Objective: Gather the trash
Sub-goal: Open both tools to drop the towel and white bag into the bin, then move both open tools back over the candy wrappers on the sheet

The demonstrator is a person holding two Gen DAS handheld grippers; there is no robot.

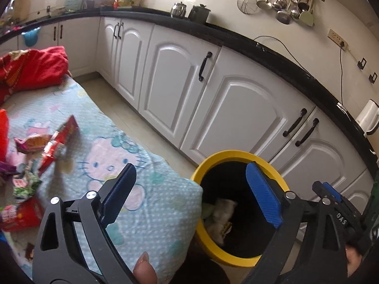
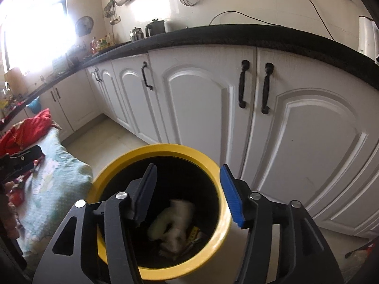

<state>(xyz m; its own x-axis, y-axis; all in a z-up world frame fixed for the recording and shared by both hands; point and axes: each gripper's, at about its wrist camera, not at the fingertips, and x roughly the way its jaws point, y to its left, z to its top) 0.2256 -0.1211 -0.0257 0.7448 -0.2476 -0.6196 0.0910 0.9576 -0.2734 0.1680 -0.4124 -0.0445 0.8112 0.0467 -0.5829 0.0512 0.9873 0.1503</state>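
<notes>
A yellow-rimmed trash bin [image 1: 239,155] [image 2: 163,149] stands on the floor beside a bed. Crumpled pale trash [image 1: 221,215] [image 2: 176,220] lies inside it. My left gripper [image 1: 189,194] is open and empty, between the bed's corner and the bin. My right gripper [image 2: 187,194] is open and empty right above the bin's mouth; it also shows in the left wrist view [image 1: 329,194]. Snack wrappers lie on the bed: a red packet [image 1: 59,139], an orange one [image 1: 33,143], a green one [image 1: 24,185] and a red box [image 1: 21,215].
The bed has a Hello Kitty sheet [image 1: 113,156] [image 2: 54,182] and a red quilt [image 1: 30,68] at its far end. White cabinets [image 1: 213,104] [image 2: 284,127] under a black counter [image 1: 260,47] run close behind the bin. Beige floor [image 1: 132,116] lies between bed and cabinets.
</notes>
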